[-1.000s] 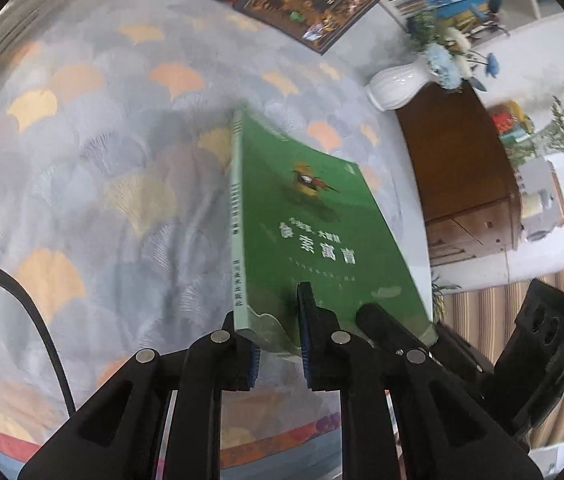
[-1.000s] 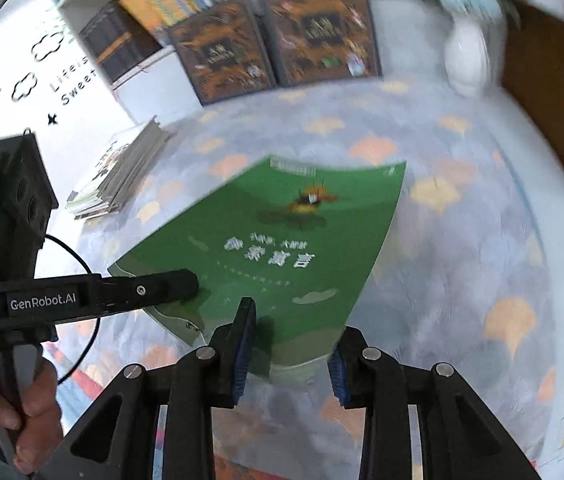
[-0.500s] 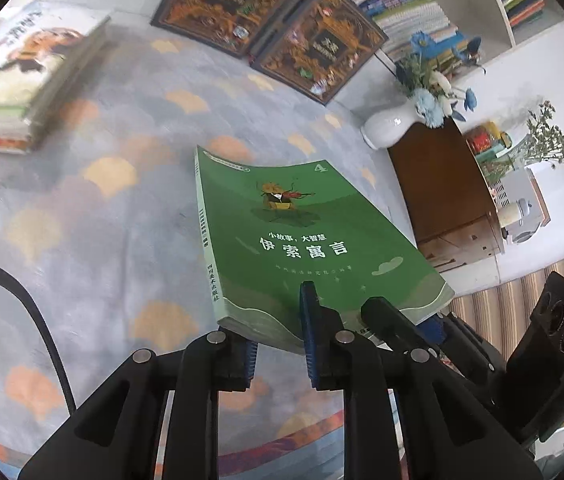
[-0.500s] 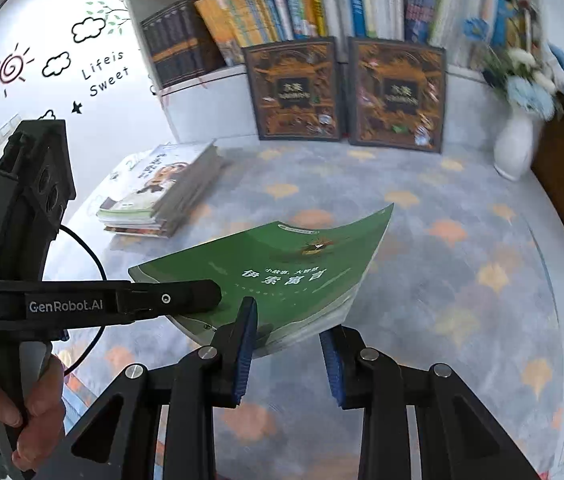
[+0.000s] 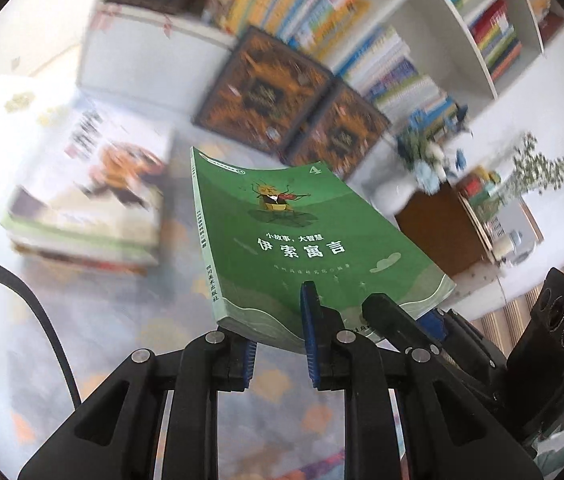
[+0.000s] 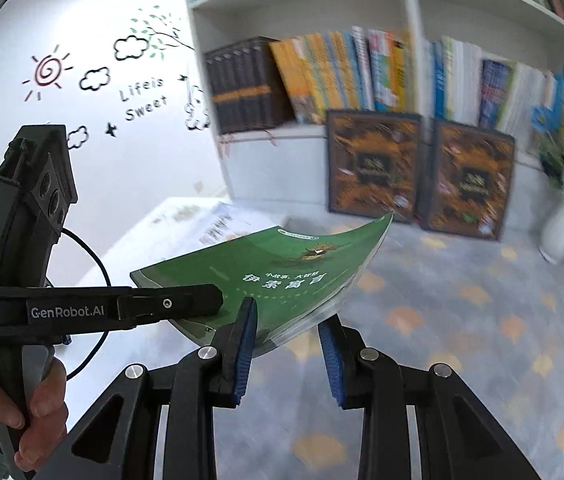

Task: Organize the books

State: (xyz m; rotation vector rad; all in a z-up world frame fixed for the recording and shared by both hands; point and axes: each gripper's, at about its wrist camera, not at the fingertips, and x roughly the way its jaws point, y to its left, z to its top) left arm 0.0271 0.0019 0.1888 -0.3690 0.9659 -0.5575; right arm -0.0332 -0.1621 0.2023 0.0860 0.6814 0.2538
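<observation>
A green paperback book (image 5: 302, 232) with a cartoon insect on its cover hangs in the air above the patterned carpet (image 5: 122, 320). My left gripper (image 5: 278, 332) is shut on its near edge, one pad under the book and one on the cover. My right gripper (image 6: 287, 322) is shut on the same book (image 6: 282, 276) at its page-side corner, where the pages fan and the far corner curls up. In the right wrist view the left gripper's finger (image 6: 186, 300) lies on the cover, and a hand (image 6: 38, 408) holds that tool. The right gripper's finger (image 5: 394, 316) shows beside mine.
A low stack of books (image 5: 90, 200) lies at the left of the carpet. Two dark ornate books (image 6: 374, 168) lean against a white bookshelf (image 6: 410, 12) full of upright books. A white vase (image 6: 560, 232) with flowers and a brown cabinet (image 5: 442, 228) stand to the right.
Both grippers have risen with the green book, lifting it off the carpet. The views have swung up toward the bookshelf, and the low stack has come into view on the left.
</observation>
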